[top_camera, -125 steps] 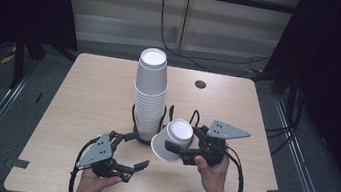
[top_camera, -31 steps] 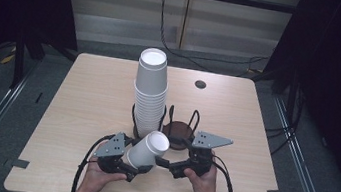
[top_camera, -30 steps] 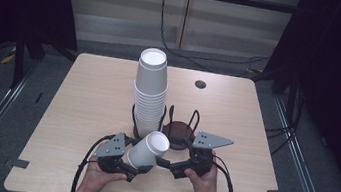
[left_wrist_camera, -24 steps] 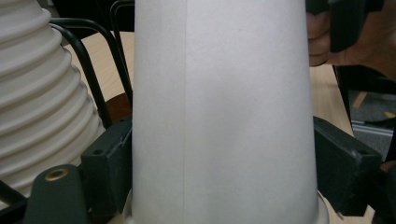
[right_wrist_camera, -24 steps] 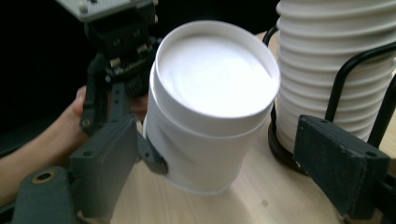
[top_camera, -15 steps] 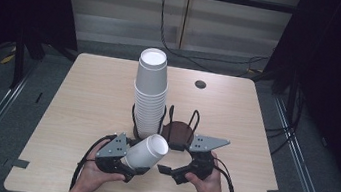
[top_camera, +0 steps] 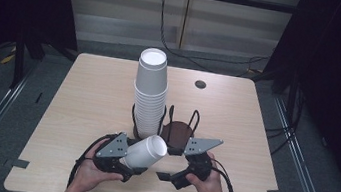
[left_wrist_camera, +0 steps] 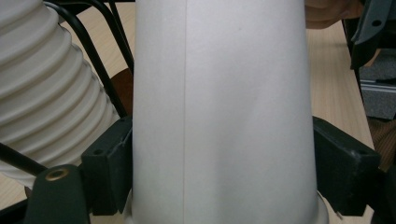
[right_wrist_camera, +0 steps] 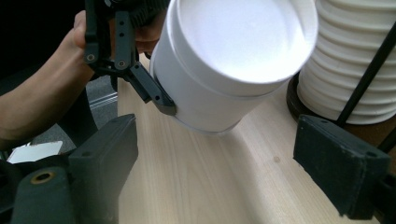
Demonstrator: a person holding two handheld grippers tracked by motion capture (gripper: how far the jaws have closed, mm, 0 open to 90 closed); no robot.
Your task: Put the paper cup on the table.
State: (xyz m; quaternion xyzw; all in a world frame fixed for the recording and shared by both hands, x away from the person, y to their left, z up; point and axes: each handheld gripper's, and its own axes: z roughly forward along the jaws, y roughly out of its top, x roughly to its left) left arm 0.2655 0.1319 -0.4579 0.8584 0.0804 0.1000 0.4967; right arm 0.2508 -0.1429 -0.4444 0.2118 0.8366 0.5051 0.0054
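Since half a second ago, the right gripper (top_camera: 165,177) is drawn back, jaws spread and empty, from the white paper cup (top_camera: 146,151) clamped tilted in the left gripper (top_camera: 129,168), just before the cup stack (top_camera: 149,93) over the wooden table (top_camera: 88,89).

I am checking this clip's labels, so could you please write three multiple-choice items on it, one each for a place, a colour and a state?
1. Where is the tall cup stack?
A. in the wire holder
B. on the floor
C. in the right tongs

2. What colour is the held cup?
A. red
B. white
C. blue

3. How are the right tongs?
A. shut on the cup
B. shut on the holder
C. open

Answers: 1 A, black wires rise around the stack's base. 2 B, it looks white in each view. 3 C, a wide gap parts the jaws, while the left tongs clamp the cup.
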